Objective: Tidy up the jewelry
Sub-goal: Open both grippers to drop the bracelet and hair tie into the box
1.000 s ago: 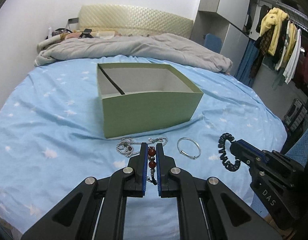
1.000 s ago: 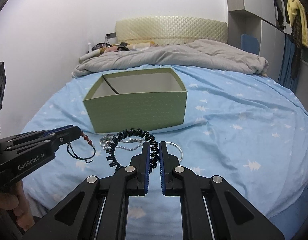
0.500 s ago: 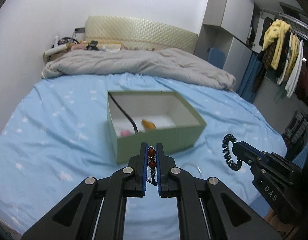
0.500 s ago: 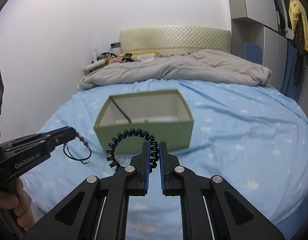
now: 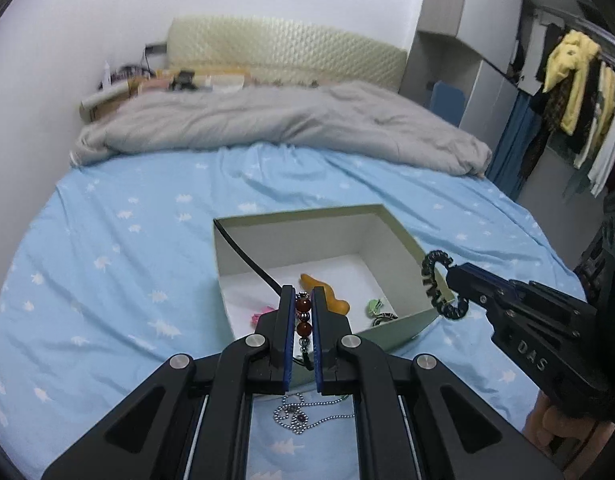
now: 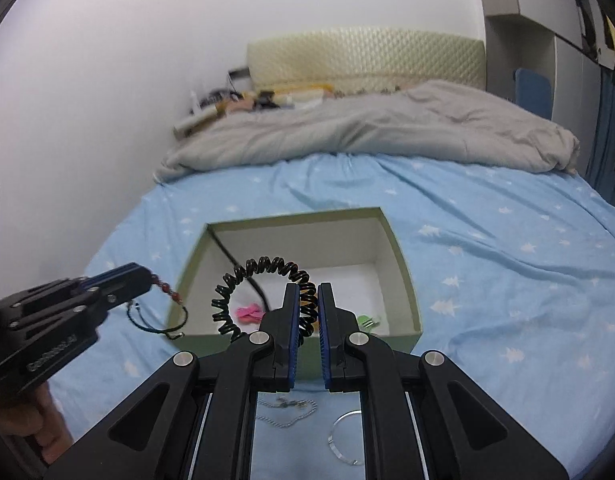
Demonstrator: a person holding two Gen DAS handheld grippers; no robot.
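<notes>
A green open box (image 5: 407, 236) (image 6: 405, 276) with a black divider sits on the blue bed sheet. My left gripper (image 5: 301, 304) is shut on a red bead bracelet (image 5: 302, 316) and holds it above the box's near wall; from the right wrist view it hangs at the box's left edge (image 6: 169, 292). My right gripper (image 6: 308, 300) is shut on a black coil hair tie (image 6: 259, 280) above the box; it also shows in the left wrist view (image 5: 439, 284). Inside lie an orange piece (image 5: 327, 294), a pink clip (image 6: 247, 313) and a green clip (image 5: 374, 305).
A silver ball chain (image 5: 303, 420) lies on the sheet in front of the box. A thin chain (image 6: 287, 410) and a silver bangle (image 6: 343, 438) lie there too. A grey duvet (image 5: 275, 120) lies at the back, clothes (image 5: 575, 92) hang at the right.
Both grippers have risen and moved forward with their items, from low in front of the box to above it. The box's inside now shows.
</notes>
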